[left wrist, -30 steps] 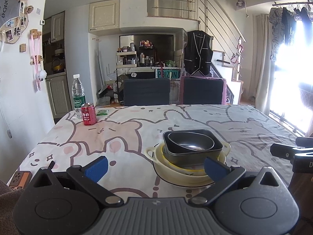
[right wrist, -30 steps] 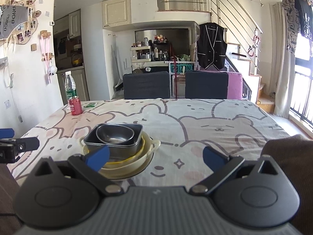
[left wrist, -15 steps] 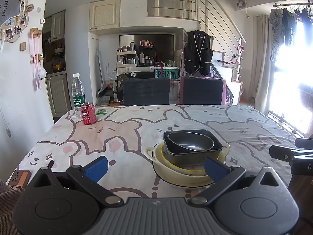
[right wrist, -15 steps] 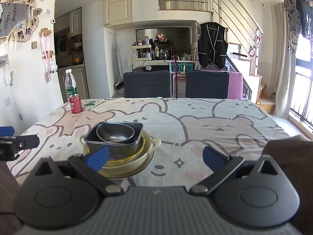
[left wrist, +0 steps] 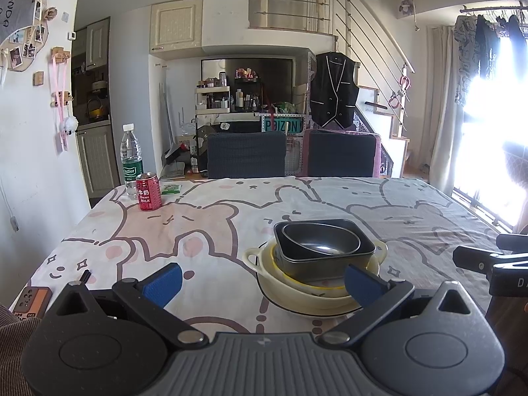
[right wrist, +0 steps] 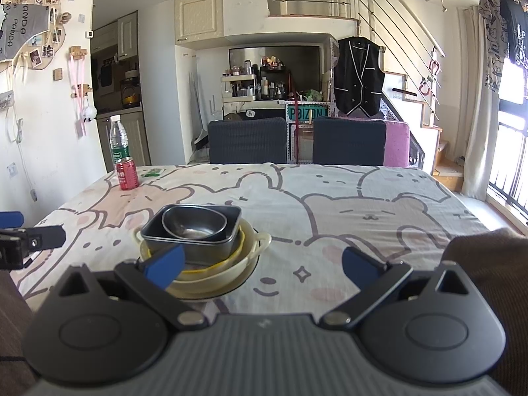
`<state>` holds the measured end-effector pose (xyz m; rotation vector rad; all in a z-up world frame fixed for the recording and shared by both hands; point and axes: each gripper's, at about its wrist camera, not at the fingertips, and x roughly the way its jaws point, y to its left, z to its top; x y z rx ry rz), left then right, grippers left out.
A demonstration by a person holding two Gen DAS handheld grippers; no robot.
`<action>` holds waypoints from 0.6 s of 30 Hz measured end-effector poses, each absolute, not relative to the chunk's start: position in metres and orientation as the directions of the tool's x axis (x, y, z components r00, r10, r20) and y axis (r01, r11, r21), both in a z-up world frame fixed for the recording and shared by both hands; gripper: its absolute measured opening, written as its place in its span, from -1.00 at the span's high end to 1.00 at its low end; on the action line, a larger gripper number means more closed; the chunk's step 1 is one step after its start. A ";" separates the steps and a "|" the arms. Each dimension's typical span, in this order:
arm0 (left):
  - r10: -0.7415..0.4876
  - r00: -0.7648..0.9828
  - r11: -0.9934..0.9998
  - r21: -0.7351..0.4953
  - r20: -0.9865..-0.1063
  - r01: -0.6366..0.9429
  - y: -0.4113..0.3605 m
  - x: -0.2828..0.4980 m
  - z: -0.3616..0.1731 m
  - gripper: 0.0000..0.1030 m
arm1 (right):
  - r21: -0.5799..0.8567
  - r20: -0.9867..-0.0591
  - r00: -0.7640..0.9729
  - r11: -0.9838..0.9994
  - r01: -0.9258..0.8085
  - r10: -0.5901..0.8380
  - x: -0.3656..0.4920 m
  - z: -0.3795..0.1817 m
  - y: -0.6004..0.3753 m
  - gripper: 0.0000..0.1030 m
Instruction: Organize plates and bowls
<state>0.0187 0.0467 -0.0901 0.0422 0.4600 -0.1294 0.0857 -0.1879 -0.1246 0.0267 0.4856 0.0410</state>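
A stack of dishes stands near the table's front edge. A small metal bowl [left wrist: 320, 241] sits in a dark rectangular pan [left wrist: 363, 254], inside a yellow bowl and a cream handled bowl [left wrist: 267, 264], on a plate. The stack also shows in the right wrist view [right wrist: 194, 227]. My left gripper [left wrist: 262, 283] is open and empty, held back from the stack, which lies ahead to its right. My right gripper [right wrist: 262, 264] is open and empty, with the stack ahead to its left.
A red drink can [left wrist: 148, 191] and a water bottle [left wrist: 131, 158] stand at the far left corner. A small device [left wrist: 31, 300] lies at the near left edge. Two dark chairs [left wrist: 246, 160] stand behind the table. The cloth has a bear print.
Almost nothing has moved. Both grippers stay open and held back; the right view has shifted very slightly.
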 end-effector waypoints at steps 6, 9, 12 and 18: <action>-0.114 0.888 0.991 0.013 -0.446 0.133 0.044 0.020 -0.090 -1.00 | 0.035 -0.466 0.884 0.999 -0.033 0.045 0.086 -0.125 -0.188 -0.99; -0.113 0.888 0.991 0.011 -0.445 0.132 0.044 0.020 -0.090 -1.00 | 0.034 -0.466 0.884 0.999 -0.035 0.047 0.086 -0.124 -0.188 -0.99; -0.113 0.888 0.991 0.011 -0.445 0.132 0.044 0.020 -0.090 -1.00 | 0.034 -0.466 0.884 0.999 -0.034 0.046 0.086 -0.124 -0.188 -0.99; -0.113 0.888 0.991 0.011 -0.445 0.132 0.045 0.020 -0.090 -1.00 | 0.033 -0.466 0.884 0.999 -0.034 0.045 0.086 -0.124 -0.188 -0.99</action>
